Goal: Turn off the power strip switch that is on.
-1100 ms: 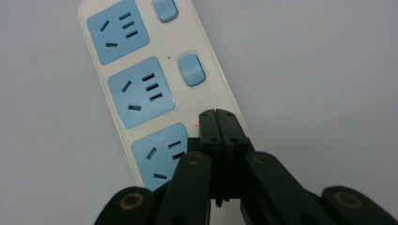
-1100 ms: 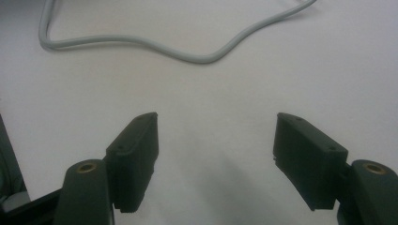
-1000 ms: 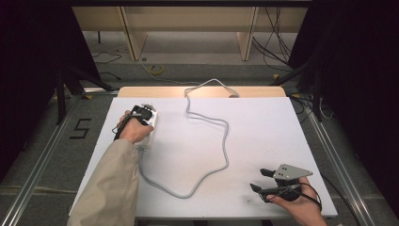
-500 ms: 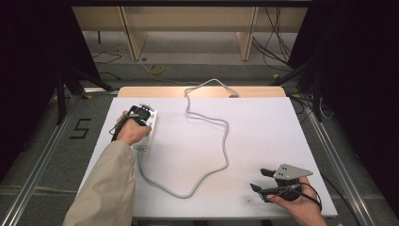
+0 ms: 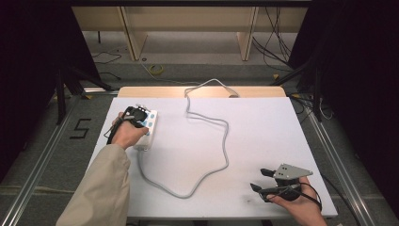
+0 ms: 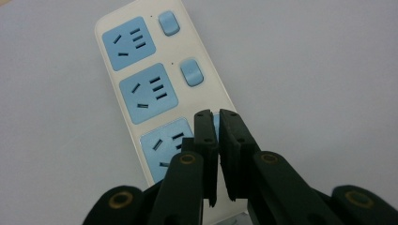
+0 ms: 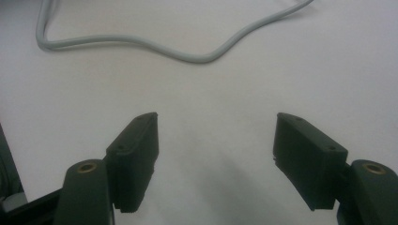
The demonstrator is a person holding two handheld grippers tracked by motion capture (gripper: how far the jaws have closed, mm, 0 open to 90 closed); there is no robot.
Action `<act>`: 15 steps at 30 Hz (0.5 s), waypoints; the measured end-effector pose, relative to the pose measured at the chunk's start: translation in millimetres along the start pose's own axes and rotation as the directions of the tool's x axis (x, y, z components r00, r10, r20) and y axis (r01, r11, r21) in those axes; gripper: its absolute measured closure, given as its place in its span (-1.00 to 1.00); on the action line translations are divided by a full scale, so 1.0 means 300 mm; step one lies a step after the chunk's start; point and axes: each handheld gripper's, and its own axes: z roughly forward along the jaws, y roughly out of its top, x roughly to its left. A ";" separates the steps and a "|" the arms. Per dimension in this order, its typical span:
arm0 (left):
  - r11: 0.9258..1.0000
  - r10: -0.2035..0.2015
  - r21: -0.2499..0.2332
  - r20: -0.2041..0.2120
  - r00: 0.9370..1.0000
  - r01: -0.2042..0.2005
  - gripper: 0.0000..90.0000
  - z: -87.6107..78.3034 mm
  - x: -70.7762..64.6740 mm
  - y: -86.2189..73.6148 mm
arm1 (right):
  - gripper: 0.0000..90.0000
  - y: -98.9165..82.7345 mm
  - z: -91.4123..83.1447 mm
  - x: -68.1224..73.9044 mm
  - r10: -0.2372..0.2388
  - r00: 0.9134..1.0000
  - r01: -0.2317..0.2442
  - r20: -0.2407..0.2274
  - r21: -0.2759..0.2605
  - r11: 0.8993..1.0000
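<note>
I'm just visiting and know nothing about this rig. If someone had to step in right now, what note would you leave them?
Left claw: jaws nearly together with a thin gap, just starting to open, nothing between them. Its tips sit over the nearest switch of the white power strip, at the table's left side.
Right claw: open, empty, resting near the table's front right corner, away from the work.
The strip's grey cable loops across the white table and off the far edge.
Done: I cannot tell whether the nearest switch has been pressed.
Left: the two farther switches look untouched; check them if all need pressing.
</note>
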 end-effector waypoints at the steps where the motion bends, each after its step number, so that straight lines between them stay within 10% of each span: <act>1: 1.000 0.001 -0.005 0.004 1.000 -0.001 0.88 -0.004 0.000 -0.003 | -0.28 0.000 0.000 0.000 0.001 1.000 -0.001 -0.001 0.000 1.000; 15: 0.994 0.008 -0.113 0.062 0.998 -0.001 0.57 -0.073 -0.031 -0.043 | -0.28 -0.001 0.002 -0.003 0.003 1.000 -0.003 -0.001 0.001 1.000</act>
